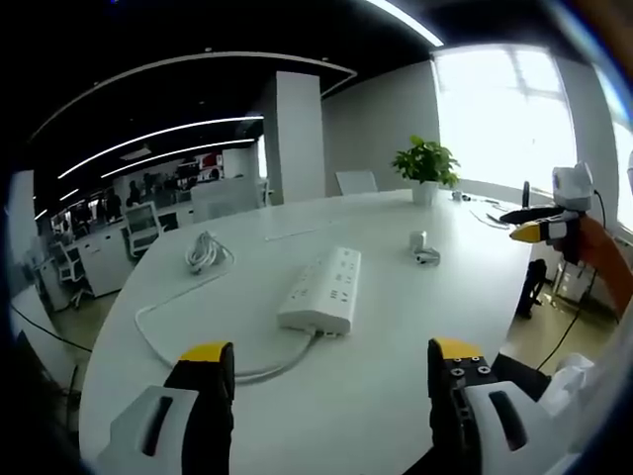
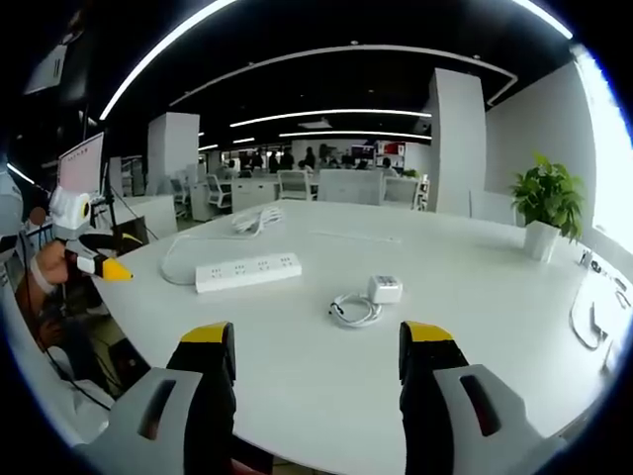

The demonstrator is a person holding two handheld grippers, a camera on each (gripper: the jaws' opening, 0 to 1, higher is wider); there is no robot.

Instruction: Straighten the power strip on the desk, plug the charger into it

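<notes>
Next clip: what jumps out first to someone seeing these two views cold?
The white power strip lies mid-desk, its cord looping off to a coiled bundle. The small white charger sits apart from it beside its coiled cable. Both the left gripper and the right gripper hang open over the round white desk, touching nothing; a potted plant stands at the far edge.

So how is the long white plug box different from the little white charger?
The power strip is a long flat bar with rows of sockets; the charger is a small cube. The power strip's cord trails away across the table; the charger's cable lies coiled beside it. Both are white and lie untouched on the table.
</notes>
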